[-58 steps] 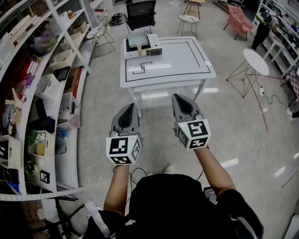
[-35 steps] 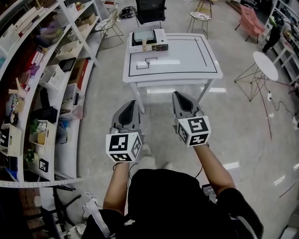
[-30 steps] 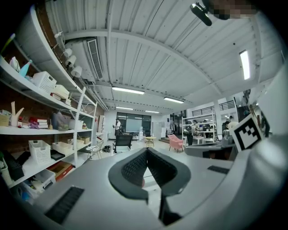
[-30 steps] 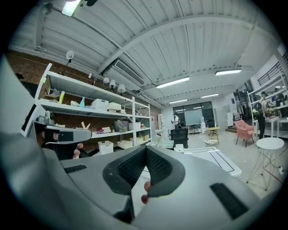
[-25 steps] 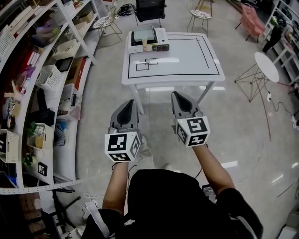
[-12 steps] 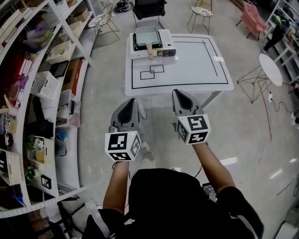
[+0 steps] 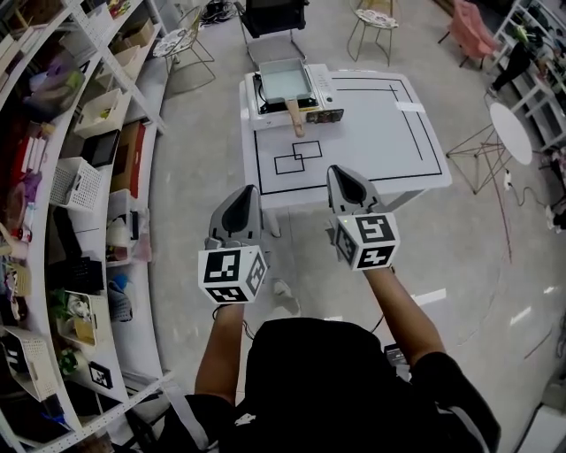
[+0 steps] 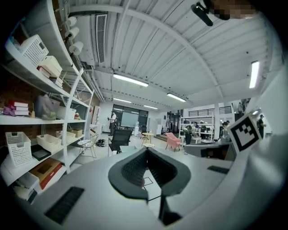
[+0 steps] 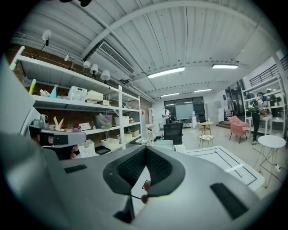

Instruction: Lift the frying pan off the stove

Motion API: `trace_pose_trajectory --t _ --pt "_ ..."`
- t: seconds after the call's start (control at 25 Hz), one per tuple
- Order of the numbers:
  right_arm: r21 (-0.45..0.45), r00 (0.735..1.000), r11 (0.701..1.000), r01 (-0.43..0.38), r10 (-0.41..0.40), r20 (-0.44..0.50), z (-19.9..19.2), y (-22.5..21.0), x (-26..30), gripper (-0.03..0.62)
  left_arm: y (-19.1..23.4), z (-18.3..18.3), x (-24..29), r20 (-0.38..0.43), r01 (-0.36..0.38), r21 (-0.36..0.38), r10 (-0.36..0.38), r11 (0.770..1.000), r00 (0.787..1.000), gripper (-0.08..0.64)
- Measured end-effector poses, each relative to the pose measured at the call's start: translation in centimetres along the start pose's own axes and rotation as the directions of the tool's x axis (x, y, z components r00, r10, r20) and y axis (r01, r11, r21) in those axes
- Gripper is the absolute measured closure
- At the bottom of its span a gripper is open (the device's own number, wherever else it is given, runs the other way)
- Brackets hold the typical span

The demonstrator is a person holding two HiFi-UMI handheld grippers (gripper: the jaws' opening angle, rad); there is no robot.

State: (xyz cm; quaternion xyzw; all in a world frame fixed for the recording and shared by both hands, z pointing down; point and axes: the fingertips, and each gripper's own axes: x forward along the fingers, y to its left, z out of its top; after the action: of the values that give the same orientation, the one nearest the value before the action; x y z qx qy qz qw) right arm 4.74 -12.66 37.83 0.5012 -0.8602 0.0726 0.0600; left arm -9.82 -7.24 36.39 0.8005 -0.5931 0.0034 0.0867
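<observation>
A square frying pan with a pale teal inside and a wooden handle sits on a portable stove at the far left of a white table. Both grippers hang in the air short of the table's near edge, well away from the pan. My left gripper has its jaws together with nothing between them, as the left gripper view also shows. My right gripper is likewise shut and empty. In the right gripper view the pan is far ahead.
Long shelves with baskets and boxes line the left side. A black office chair stands behind the table, a round white side table and a pink chair to the right. Black rectangles are marked on the tabletop.
The table with stove and pan has come closer, its near edge now just beyond the gripper tips. Both grippers kept the same raised, shut pose side by side.
</observation>
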Motion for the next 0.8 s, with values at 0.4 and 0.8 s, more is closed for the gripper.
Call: trace_pose_trajectory --t 0.4,0.8 --pt "-0.013 0.997 0.997 0.071 -0.071 -0.017 0.9 0.6 7.3 0.592 6.6 1.0 4.6 -0.001 0.051 -0.002 -0.051 0.999 0.999 0.549" --pt "-0.029 0.988 0.990 0.135 -0.137 -0.075 0.0 0.2 10.8 0.592 9.2 0.2 7.2 -0.016 0.095 -0.026 -0.095 0.995 0.995 0.549"
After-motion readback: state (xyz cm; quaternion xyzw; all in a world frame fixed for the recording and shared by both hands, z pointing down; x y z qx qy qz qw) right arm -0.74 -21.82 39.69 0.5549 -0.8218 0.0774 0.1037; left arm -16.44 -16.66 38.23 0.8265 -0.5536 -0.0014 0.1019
